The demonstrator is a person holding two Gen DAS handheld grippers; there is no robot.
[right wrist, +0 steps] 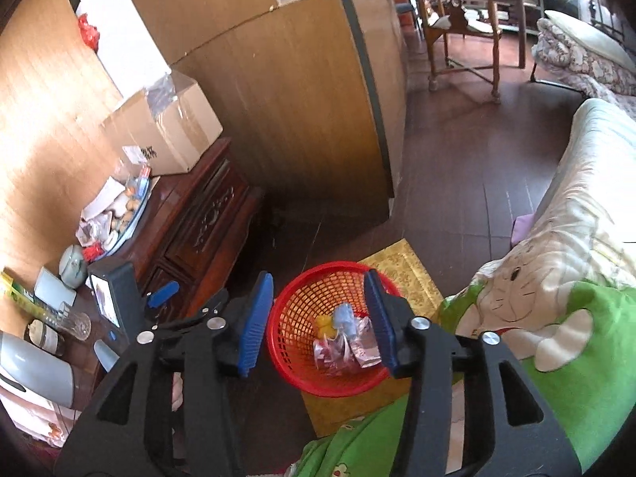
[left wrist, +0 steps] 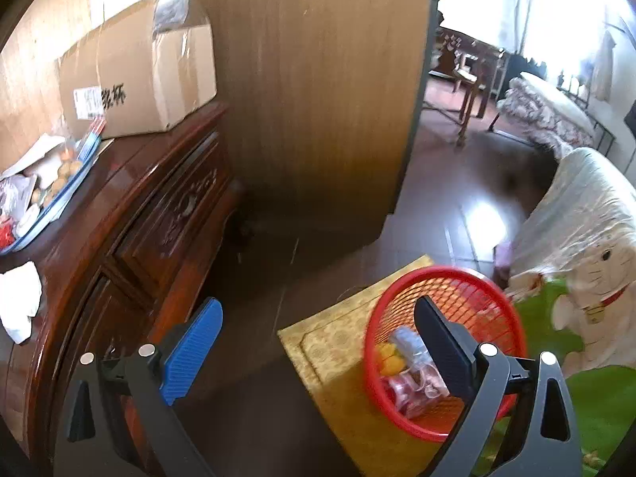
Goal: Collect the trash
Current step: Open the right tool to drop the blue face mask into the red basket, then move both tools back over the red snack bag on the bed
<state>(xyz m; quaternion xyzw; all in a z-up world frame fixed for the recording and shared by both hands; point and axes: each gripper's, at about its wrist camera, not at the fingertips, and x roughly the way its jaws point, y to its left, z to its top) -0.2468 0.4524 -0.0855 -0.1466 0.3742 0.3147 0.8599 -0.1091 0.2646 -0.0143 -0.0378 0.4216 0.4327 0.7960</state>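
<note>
Right tongs [right wrist: 318, 314] hang nearest my lens, apart and empty, straight above the red basket [right wrist: 292, 373] where wrappers [right wrist: 349, 348] already lie. Left tongs [left wrist: 318, 342], also apart and empty, sit beside the basket. Next trash, I judge, is the white tissue [left wrist: 18, 302] on the bench [left wrist: 131, 183], leftward, nearer my left tongs.

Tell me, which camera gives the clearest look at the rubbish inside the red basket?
The right wrist view: the red basket sits unobstructed between the open tongs, wrappers visible. In the left wrist view, a finger covers part of the basket.
</note>
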